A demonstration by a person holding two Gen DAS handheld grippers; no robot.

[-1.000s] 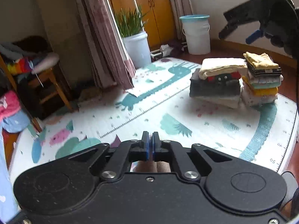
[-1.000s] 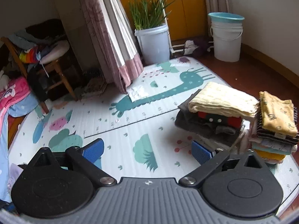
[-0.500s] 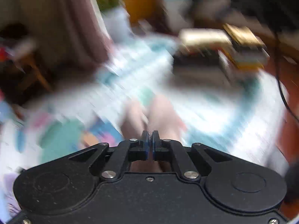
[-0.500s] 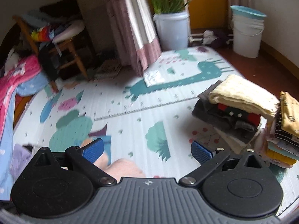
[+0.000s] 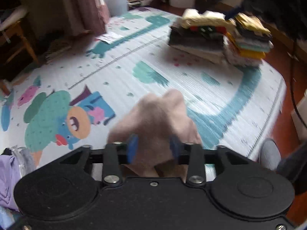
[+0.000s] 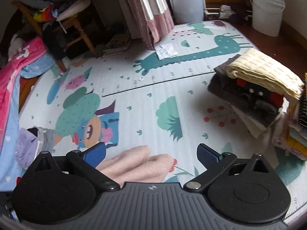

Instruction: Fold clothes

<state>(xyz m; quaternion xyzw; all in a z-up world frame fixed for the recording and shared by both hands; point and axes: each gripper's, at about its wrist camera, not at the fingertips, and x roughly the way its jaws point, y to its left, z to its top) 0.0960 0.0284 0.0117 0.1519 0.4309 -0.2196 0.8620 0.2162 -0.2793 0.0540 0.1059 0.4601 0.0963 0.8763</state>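
The left gripper (image 5: 152, 149) has its blue pads standing apart with a bunched beige-pink garment (image 5: 155, 122) rising between them; whether the pads actually press the cloth cannot be told, as this view is smeared by motion. The right gripper (image 6: 151, 154) is spread wide and empty, hovering above the same garment (image 6: 134, 164), which lies in soft rolls on the play mat (image 6: 134, 99) just under and slightly left of its gap. To do this step well, my judgement is that the cloth should first be laid out flat on the bare mat ahead of both claws: each claw should take a separate edge or corner instead of a thick wad, pinching thin layers only, and draw them apart until the wrinkles go before any crease is made. The knit looks fluffy and limp, so it will likely sag and slide unless held close to its edge. Ahead and to the right of the right claw stand two stacks of folded clothes (image 6: 255, 88), close enough that a wide sweep could topple them. To its left lies a loose purple and grey heap (image 6: 32, 141), with pink and blue bedding (image 6: 17, 71) beyond. A chair (image 6: 76, 28), a curtain (image 6: 151, 13) and white buckets (image 6: 266, 9) stand far ahead, well apart from the work.
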